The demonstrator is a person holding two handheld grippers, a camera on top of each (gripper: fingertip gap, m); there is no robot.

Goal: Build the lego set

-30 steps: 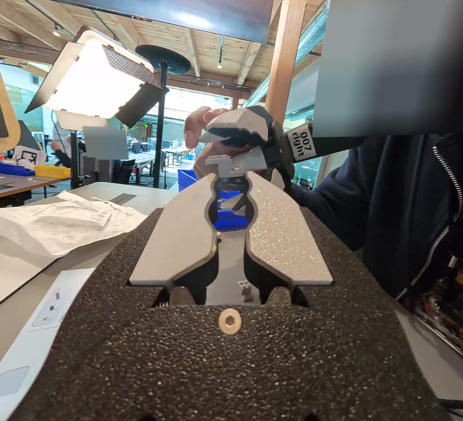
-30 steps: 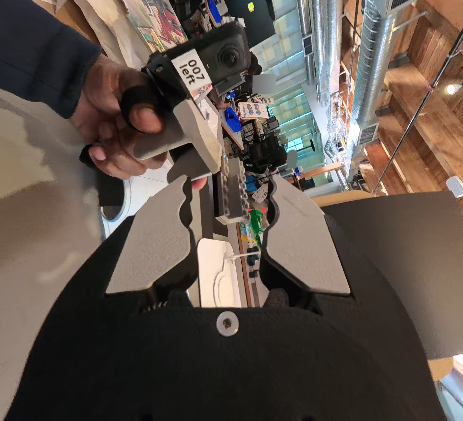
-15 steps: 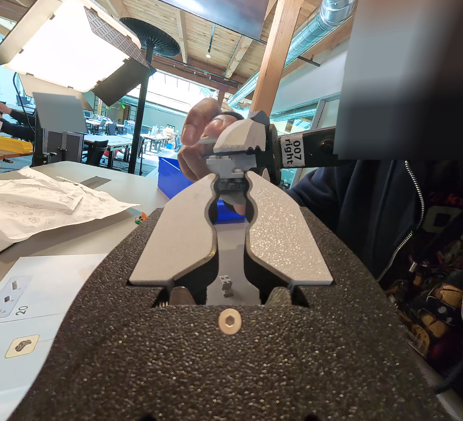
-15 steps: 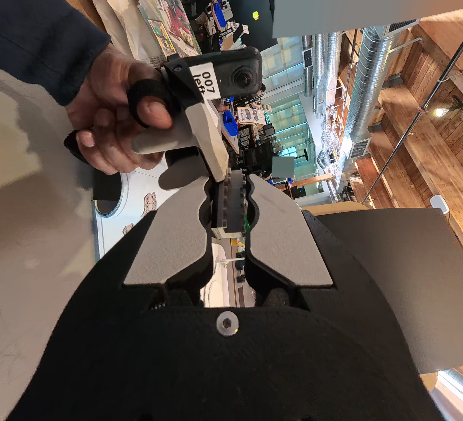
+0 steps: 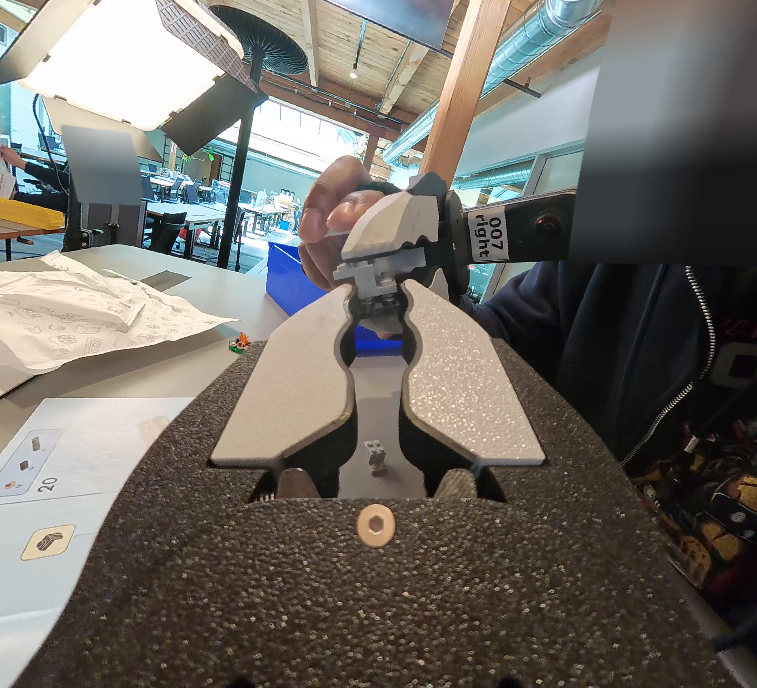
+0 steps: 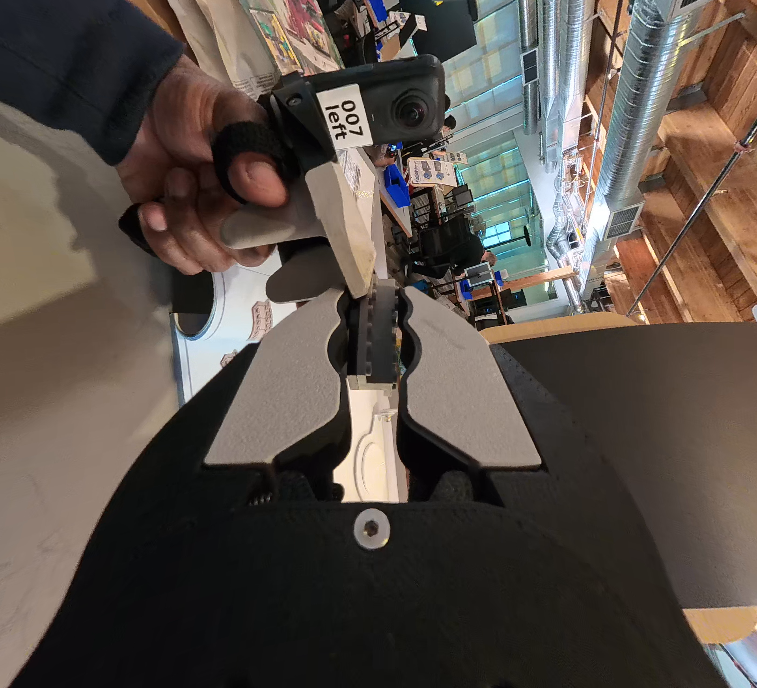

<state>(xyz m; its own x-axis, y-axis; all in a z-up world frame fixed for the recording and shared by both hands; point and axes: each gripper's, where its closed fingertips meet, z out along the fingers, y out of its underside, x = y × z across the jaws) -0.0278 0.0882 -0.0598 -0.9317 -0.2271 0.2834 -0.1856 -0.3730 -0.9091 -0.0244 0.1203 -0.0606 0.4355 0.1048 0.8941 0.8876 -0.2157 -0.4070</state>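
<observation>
We hold one small grey brick assembly (image 5: 370, 279) in mid-air above the bench (image 5: 213, 299), with both tongs pinching it: the left tongs (image 5: 376, 293) on its dark lower part, the right tongs (image 6: 373, 334) across its plates. If we twist or pull unevenly, the plates may split apart and fall.
</observation>
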